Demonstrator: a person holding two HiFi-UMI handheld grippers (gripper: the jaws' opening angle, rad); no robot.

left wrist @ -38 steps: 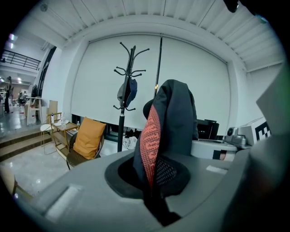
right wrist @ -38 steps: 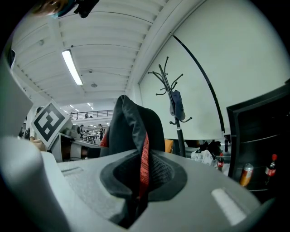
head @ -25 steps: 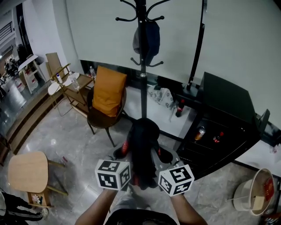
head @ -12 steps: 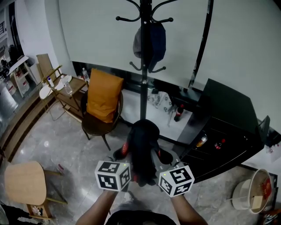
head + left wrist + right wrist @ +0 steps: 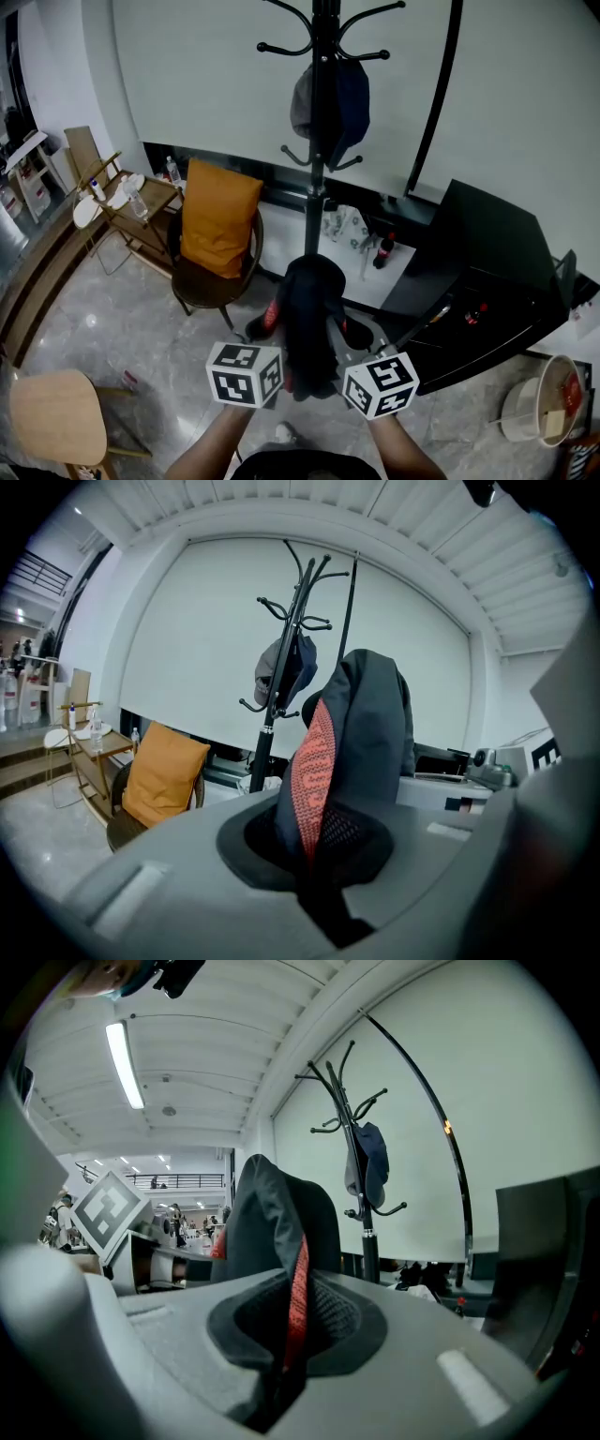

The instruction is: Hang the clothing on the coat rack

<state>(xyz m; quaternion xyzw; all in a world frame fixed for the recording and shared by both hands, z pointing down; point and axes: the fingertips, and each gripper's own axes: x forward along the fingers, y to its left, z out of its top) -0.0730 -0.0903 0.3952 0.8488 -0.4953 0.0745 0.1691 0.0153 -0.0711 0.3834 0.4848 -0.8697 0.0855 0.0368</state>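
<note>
Two grippers hold one item between them. The left gripper is clenched on a dark garment with red patterned trim, and the fabric rises out of the gap between its jaws. The right gripper is clamped on the same garment, with one red strip running down into its jaw gap. In the head view both grippers sit side by side, low and centred, with the garment bunched upright between and above them.

One black metal coat rack stands beyond the garment, which is below the hooks and not on any of them. One dark blue-and-grey cap hangs on the rack.

One round chair with an orange cushion stands left of the rack. One light wooden stool is at the lower left. One black table is at the right.
</note>
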